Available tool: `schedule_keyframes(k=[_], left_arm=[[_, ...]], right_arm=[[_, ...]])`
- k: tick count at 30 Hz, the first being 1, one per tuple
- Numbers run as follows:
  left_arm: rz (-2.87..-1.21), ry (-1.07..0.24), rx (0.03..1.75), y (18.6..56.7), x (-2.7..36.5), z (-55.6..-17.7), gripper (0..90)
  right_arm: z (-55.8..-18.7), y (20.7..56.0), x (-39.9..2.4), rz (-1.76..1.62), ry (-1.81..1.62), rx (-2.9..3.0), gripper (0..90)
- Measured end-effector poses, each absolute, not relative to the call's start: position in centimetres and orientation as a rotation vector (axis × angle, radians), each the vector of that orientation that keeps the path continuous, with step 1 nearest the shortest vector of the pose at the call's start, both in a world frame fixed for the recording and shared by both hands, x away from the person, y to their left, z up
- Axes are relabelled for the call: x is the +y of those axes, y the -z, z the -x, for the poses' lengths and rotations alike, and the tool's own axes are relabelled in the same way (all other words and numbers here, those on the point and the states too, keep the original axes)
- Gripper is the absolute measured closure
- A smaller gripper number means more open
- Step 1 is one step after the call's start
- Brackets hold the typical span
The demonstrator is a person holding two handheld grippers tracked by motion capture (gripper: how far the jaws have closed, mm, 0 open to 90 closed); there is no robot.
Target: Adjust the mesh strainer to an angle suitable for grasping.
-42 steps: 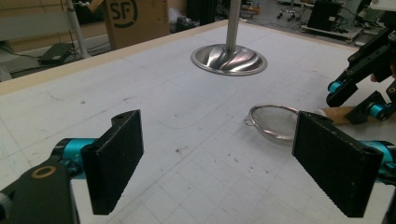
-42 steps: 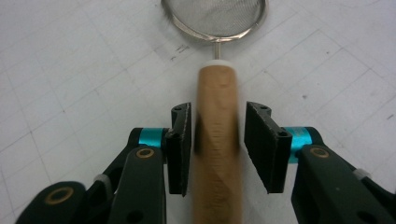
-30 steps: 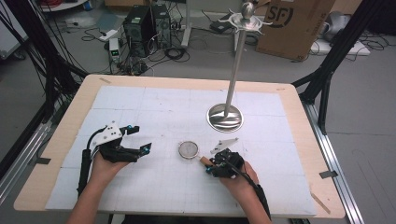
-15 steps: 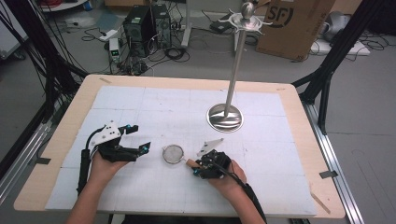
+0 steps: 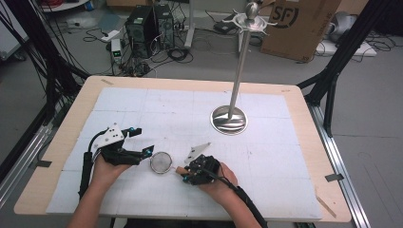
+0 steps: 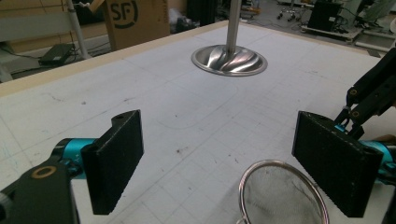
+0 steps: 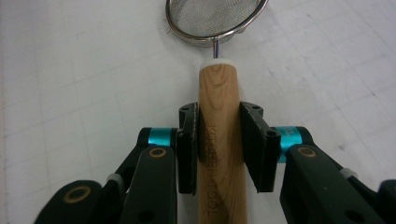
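- Two grippers sit at lower centre of the high view: the right gripper (image 7: 218,149) is clamped on the wooden handle (image 7: 219,140) of one sieve (image 5: 162,163).
- Left gripper (image 6: 217,163) has its jaws spread wide, the sieve's mesh bowl near its right jaw.
- One metal stand (image 5: 230,118) rises right of centre on one white table (image 5: 142,104).

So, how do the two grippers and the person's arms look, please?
Both grippers are black linkages with teal bands near the jaws and brass-coloured pivot rings. The left gripper has flat, finely ribbed black pads and a grey three-cornered plate on top; the right gripper carries a similar plate. A black cable trails from each along the forearm. The forearms show no sleeves.
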State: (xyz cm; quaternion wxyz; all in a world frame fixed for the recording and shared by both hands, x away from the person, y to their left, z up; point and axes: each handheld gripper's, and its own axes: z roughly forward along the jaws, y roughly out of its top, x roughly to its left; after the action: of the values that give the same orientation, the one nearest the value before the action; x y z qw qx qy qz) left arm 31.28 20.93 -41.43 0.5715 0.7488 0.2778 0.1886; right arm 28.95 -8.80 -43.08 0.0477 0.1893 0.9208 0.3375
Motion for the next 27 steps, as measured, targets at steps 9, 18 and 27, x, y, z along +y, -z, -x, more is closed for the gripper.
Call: schedule_keyframes(k=[9, 18, 27], left_arm=[[-1.761, -0.444, 0.652, 41.4, 21.0, -31.3, 17.0], [-1.766, -0.448, 0.657, 41.5, 21.0, -31.3, 17.0], [-1.768, -0.446, 0.662, 41.5, 21.0, -31.3, 16.9]], right_arm=[[-28.8, 43.0, -9.0, -0.598, -0.994, 2.798, 59.3], [-28.3, 43.1, -11.8, -0.672, -0.959, 2.771, 55.2], [-29.4, 43.1, -13.9, -0.791, -0.976, 2.720, 54.9]])
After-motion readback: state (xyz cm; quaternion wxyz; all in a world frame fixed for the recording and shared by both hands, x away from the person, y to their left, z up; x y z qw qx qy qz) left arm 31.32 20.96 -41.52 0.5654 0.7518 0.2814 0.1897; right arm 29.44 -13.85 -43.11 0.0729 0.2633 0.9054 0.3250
